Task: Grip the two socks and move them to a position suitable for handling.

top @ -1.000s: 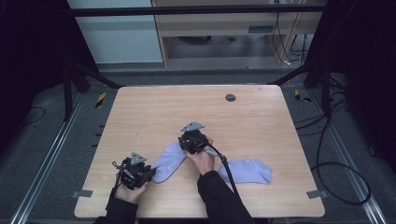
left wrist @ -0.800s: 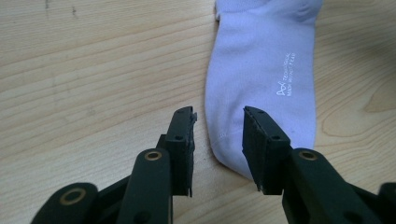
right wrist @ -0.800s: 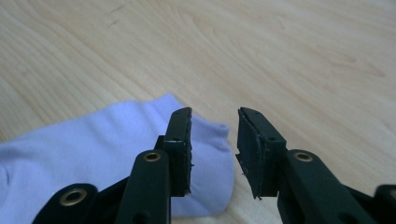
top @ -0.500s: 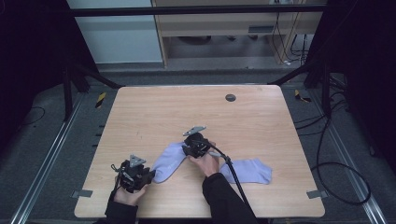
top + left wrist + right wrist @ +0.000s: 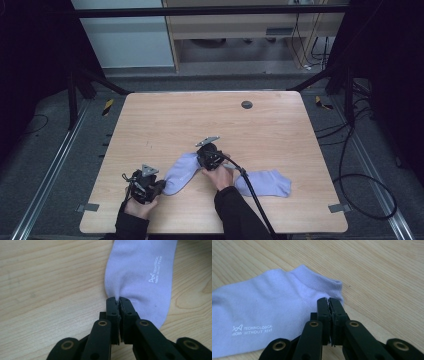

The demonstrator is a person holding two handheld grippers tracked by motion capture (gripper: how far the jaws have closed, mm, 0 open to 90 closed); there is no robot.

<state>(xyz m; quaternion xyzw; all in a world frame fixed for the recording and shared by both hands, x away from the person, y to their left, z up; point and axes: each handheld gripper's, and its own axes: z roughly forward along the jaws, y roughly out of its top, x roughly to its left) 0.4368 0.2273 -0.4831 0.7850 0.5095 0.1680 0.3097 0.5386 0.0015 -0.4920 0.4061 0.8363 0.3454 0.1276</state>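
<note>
Left gripper: jaws just closed tight, pinching edge of toe end of lilac sock. Right gripper: jaws just closed too, clamped on same sock near ribbed cuff. Sock flat on table, stretched between both grippers, near front edge, left of centre. Second sock lies just right of right hand, apart from first. Back half of table bare wood apart from small dark disc; plenty of room toward far and side edges.
</note>
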